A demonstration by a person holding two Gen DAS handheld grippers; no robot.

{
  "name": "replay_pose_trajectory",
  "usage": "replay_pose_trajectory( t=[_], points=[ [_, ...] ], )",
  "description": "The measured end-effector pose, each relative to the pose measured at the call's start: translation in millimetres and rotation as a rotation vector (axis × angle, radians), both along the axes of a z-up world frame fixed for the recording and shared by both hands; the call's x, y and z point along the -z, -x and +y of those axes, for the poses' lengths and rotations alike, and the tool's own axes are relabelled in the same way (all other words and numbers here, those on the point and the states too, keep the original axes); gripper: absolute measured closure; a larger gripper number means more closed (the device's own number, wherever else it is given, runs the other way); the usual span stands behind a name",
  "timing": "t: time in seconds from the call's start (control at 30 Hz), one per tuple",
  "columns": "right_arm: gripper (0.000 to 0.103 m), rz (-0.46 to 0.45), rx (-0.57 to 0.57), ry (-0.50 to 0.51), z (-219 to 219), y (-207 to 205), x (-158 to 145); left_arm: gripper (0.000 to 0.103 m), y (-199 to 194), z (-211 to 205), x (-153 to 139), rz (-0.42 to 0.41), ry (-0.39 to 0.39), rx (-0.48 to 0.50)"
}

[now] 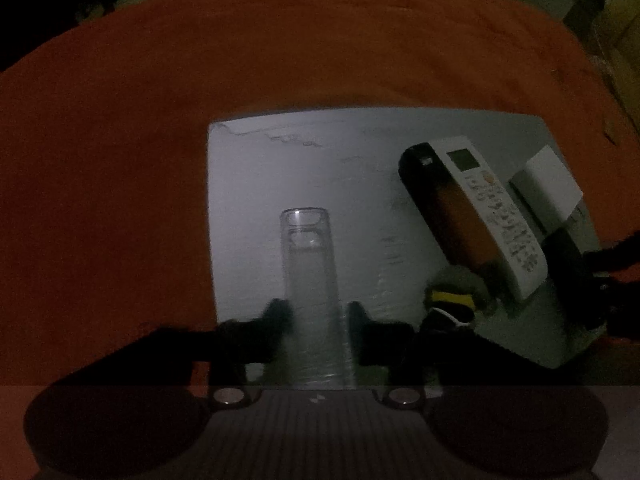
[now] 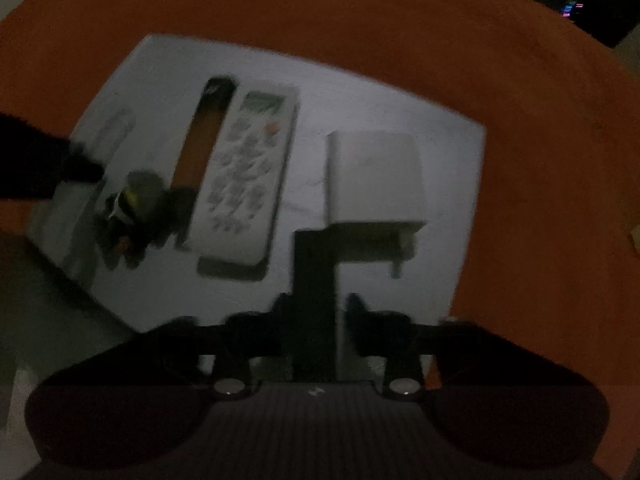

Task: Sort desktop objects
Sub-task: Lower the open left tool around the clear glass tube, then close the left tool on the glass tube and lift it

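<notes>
Clear glass is what our left gripper [image 1: 318, 312] holds: a tall transparent tube [image 1: 308, 268], its fingers closed against its sides near the base, its open end pointing away from us over the pale grey tray [image 1: 256, 184]. Our right gripper [image 2: 316, 312] has a black block [image 2: 314, 280] standing between its fingers; the left finger seems to touch it while a gap shows on the right, and with the blur we cannot tell whether the jaws grip it. A white box [image 2: 374, 176] sits at the block's far end, apparently joined to it.

On the tray lie a white remote control [image 2: 248, 168] with a small screen and rows of buttons, a dark bar with an orange panel [image 2: 204, 140] just beside it along its length, and a small dark toy with a yellow band [image 1: 454, 298] near their lower ends. All of these sit in the tray's right part as the left wrist camera sees it.

Under the tray spreads an orange cloth [image 1: 280, 48]. The room beyond is dim, with a small coloured light [image 2: 573, 7] in the background.
</notes>
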State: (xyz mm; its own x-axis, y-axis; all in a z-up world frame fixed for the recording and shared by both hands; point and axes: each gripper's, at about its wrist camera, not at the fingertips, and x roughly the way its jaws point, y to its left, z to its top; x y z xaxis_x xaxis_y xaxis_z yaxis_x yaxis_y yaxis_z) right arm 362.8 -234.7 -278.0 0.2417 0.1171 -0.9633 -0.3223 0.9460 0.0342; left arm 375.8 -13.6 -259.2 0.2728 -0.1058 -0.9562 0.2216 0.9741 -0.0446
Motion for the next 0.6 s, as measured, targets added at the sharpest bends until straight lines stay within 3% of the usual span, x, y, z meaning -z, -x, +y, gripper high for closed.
replay_pose_trajectory(
  t=[0.17, 0.3, 0.6],
  points=[
    [0.075, -0.012, -0.043, 0.018, 8, 6, 3, 0.078, -2, -1, 6, -0.026, 0.002, -0.007],
    [0.075, -0.031, 0.009, -0.031, -1, 4, -7, 0.078, -6, 1, 0, -0.036, 0.020, -0.039],
    [0.075, -0.108, 0.116, -0.176, -21, 4, -57, 0.079, -5, 7, -33, -0.074, 0.110, -0.067]
  ],
)
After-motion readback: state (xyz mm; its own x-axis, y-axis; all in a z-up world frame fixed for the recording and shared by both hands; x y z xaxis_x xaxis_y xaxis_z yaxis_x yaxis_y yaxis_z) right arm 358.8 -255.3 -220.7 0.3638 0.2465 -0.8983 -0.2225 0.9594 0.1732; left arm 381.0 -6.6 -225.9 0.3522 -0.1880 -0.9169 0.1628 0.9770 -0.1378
